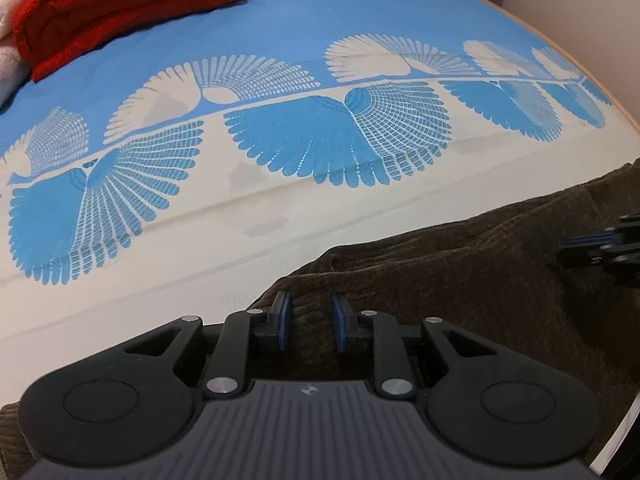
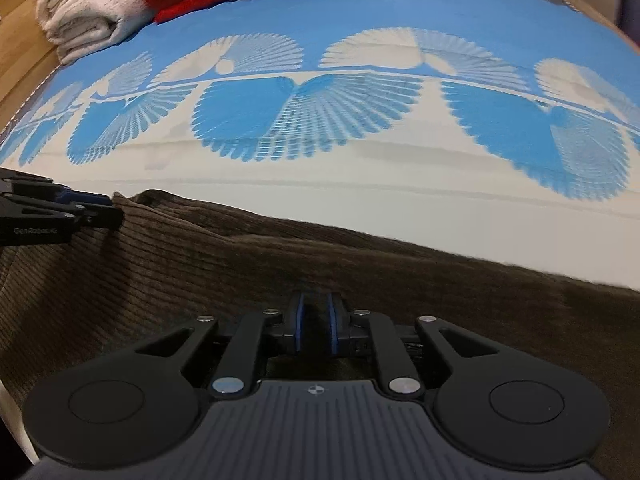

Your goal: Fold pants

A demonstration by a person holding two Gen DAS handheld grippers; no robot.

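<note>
While the brown corduroy pants (image 2: 280, 256) lie bunched along the near edge of the patterned bed (image 1: 280, 208), their length runs sideways between your hands. Your right tool (image 2: 316, 328) sits nearly closed, pinching a ridge of cloth. Your left tool (image 1: 310, 322) stands slightly apart over the fabric's left end, gripping nothing.

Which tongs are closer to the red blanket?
Left, as far as the views show. The left tongs sit at the pants' end toward the red blanket; the right tongs sit farther along.
</note>
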